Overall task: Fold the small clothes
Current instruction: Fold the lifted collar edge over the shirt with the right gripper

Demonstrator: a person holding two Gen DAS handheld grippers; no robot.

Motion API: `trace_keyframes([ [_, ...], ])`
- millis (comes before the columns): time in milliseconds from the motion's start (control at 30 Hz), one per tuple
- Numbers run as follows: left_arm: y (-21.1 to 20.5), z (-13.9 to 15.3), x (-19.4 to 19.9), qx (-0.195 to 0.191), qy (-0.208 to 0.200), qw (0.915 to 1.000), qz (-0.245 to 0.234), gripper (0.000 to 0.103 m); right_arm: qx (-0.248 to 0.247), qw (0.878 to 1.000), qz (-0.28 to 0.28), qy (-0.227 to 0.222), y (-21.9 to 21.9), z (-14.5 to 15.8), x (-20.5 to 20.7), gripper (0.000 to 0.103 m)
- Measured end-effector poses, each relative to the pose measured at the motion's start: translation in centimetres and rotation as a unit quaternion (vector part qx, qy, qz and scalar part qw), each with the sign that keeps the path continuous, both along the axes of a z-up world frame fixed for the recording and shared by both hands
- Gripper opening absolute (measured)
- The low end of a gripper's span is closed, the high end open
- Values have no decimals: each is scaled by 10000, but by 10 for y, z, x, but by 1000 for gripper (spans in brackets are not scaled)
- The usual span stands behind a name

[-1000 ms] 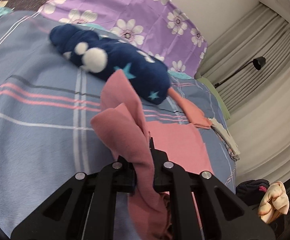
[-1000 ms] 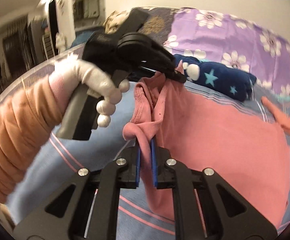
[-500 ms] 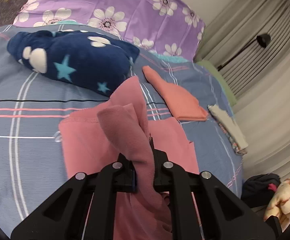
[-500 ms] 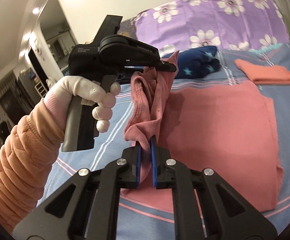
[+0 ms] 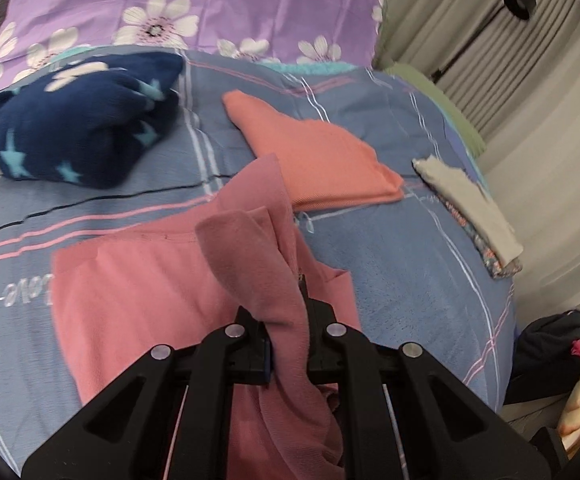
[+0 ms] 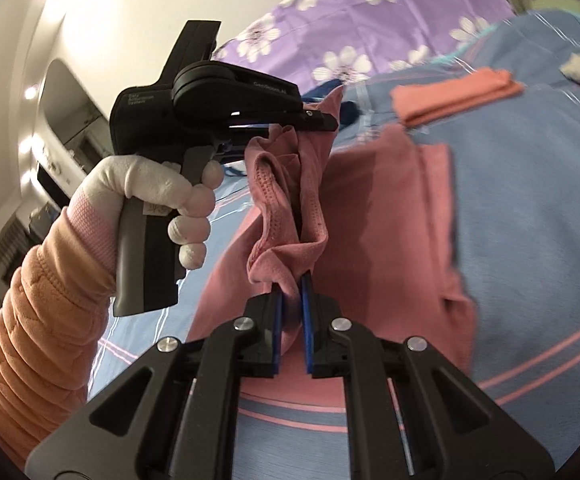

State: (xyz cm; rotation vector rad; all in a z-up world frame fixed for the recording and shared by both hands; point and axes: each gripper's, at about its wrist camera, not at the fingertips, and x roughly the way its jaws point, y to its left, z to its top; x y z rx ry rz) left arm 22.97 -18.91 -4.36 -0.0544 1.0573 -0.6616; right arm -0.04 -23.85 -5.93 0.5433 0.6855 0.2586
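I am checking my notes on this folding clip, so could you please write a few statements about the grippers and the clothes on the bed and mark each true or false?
1. Both grippers grip the same pink garment. True: the left gripper and the right gripper are each shut on a bunched edge of it.
2. The whole pink garment hangs in the air. False: most of it lies flat on the bed; only the gripped edges are lifted.
3. A folded orange garment lies beyond the pink one. True.
4. The navy star-patterned blanket lies on top of the orange garment. False: they lie apart, with bare bedspread between them.
5. The left gripper is held by a bare hand. False: the hand wears a white glove.
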Motion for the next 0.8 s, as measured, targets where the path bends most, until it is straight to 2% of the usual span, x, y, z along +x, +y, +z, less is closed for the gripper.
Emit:
trace_keyframes([
  [300, -42, -31, -2, 524, 50, 9983, -251, 9, 245, 9990, -242, 285, -26, -22, -12, 8],
  [400, -49, -34, -5, 668, -73, 9971, -352, 11, 266, 9988, -238, 331, -26, -25, -13, 8],
  [467, -52, -30, -10, 736, -188, 9958, -507, 19, 245, 9988, -228, 362, -28, -25, -10, 8],
  [567, -48, -12, -24, 767, -390, 9940, -674, 39, 227, 9985, -219, 448, -29, -28, -6, 8],
  [667, -29, 20, -53, 715, -990, 9894, -789, 47, 356, 9975, -205, 570, -34, -34, -4, 8],
  [733, -4, 39, -83, 699, -1416, 9840, -829, 60, 443, 9966, -210, 661, -37, -36, -4, 8],
  [800, 18, 45, -110, 674, -1637, 9804, -868, 61, 503, 9962, -207, 680, -39, -36, -3, 8],
])
